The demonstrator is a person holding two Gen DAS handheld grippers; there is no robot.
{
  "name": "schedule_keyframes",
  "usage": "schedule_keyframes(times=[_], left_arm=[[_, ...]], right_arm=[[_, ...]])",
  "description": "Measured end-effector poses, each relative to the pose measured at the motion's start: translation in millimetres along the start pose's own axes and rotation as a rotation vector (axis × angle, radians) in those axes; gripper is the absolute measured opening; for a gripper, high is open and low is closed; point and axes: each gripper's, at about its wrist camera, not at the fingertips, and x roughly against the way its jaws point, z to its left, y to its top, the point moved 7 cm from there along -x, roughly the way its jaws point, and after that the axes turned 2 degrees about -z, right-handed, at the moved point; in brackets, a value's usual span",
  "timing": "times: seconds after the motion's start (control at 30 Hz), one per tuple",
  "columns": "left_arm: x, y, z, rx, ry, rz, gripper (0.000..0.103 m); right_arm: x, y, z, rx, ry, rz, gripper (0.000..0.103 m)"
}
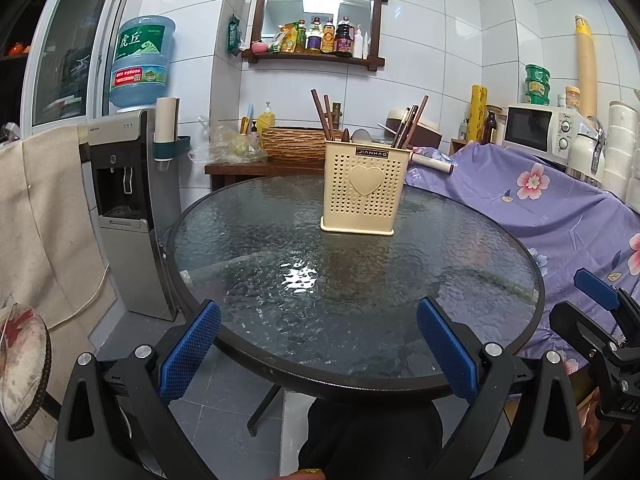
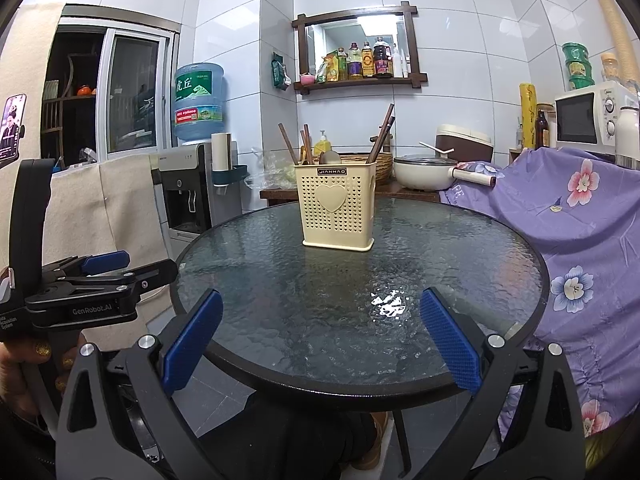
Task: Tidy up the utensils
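Beyond both fingers (image 1: 448, 348), utensil holder (image 1: 366, 188).

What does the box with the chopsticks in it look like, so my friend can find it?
Look at the round glass table in the middle of the kitchen. The only thing standing on it is a cream plastic utensil holder, toward the far side. It has tiny heart-shaped holes all over, one big raised heart on its front, and brown chopsticks poking out of the top.

Both tools match: left gripper (image 1: 318, 350) and right gripper (image 2: 320, 342) show black arms, silver screws, blue dimpled pads (image 2: 194, 338). White "GenRobot.AI" lettering; gold glitter nails on the hand (image 2: 24, 364).
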Motion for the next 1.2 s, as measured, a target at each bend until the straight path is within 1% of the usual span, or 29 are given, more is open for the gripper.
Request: schedule_keyframes(times=[1.03,1.2], left_arm=[[-1.6,-3.7,0.2,0.005,-0.005,0.006,0.097],[-0.8,-4.8,1.2,-0.009,0.005,0.006,0.097]], right_arm=[[-2.1,0.1,0.4,0.002,0.003,0.008,0.097],[-2.6,-1.1,2.3,-0.007,-0.002,0.009,0.097]])
